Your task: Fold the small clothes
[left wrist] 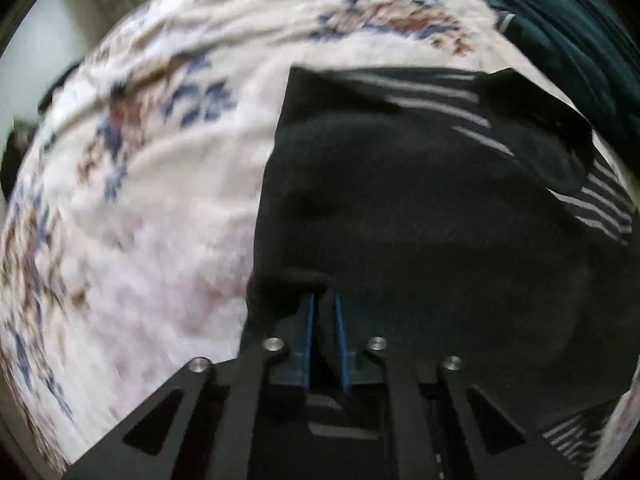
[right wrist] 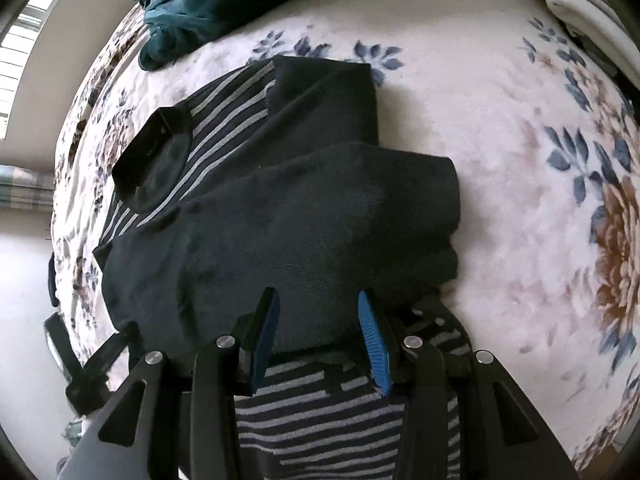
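A dark navy sweater (right wrist: 300,220) with grey stripes lies on the floral blanket, its plain dark sleeves folded across the striped body and its collar (right wrist: 152,160) to the left. My right gripper (right wrist: 318,312) hovers over the sweater's near edge, jaws open, with the fabric below and between the blue pads (right wrist: 370,328) but not pinched. In the left wrist view the sweater (left wrist: 400,200) fills the right half. My left gripper (left wrist: 324,300) is shut on a raised fold at the sweater's left edge, pads almost together.
A cream blanket (right wrist: 520,160) with blue and brown flowers covers the bed and lies bare left of the sweater (left wrist: 140,200). A crumpled teal garment (right wrist: 192,4) lies beyond the sweater. Folded cream cloth (right wrist: 580,4) sits at the far right.
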### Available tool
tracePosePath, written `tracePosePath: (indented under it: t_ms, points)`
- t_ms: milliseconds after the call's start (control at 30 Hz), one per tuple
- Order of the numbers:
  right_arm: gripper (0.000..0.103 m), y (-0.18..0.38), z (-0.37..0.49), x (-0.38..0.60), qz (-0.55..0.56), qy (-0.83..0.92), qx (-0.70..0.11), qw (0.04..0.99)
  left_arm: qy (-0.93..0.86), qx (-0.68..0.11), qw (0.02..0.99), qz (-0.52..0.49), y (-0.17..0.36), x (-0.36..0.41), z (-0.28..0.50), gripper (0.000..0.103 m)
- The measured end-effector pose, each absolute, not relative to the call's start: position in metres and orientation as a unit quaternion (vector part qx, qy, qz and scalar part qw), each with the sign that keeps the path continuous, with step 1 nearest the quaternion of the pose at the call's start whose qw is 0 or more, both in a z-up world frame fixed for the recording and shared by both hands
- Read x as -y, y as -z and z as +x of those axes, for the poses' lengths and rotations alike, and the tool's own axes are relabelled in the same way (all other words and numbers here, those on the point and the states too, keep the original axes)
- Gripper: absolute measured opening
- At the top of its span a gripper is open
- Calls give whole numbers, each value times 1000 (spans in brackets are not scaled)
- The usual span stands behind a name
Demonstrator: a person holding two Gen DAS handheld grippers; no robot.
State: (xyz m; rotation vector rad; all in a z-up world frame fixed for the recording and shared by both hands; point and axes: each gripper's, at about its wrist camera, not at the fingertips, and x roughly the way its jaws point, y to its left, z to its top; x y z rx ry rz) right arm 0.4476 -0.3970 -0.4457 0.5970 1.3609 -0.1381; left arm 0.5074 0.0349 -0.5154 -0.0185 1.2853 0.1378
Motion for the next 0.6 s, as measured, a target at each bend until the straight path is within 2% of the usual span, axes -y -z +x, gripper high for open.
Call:
tracePosePath:
  t_ms: [33, 300, 467, 500, 567, 600]
  points:
    - [44, 444, 449, 398, 274, 65, -616, 736, -62, -594, 802, -6, 515, -37, 507, 3]
    - [44, 432, 449, 430, 262, 95, -610, 741, -116, -573, 810, -37, 508, -89, 518, 3]
    - [44, 445, 451, 443, 265, 90, -622, 731, -97, -586, 804, -35, 502, -87, 511, 6]
    - [44, 452, 454, 442, 265, 83, -627, 728, -97, -589, 802, -32, 499, -85, 510, 8]
    - [44, 466, 462, 440, 267, 75, -637, 719, -100, -589, 801, -29, 495, -83, 512, 24]
    - [44, 471, 465, 437, 268, 69, -636, 720, -97, -584, 805, -31, 491, -82, 512, 38]
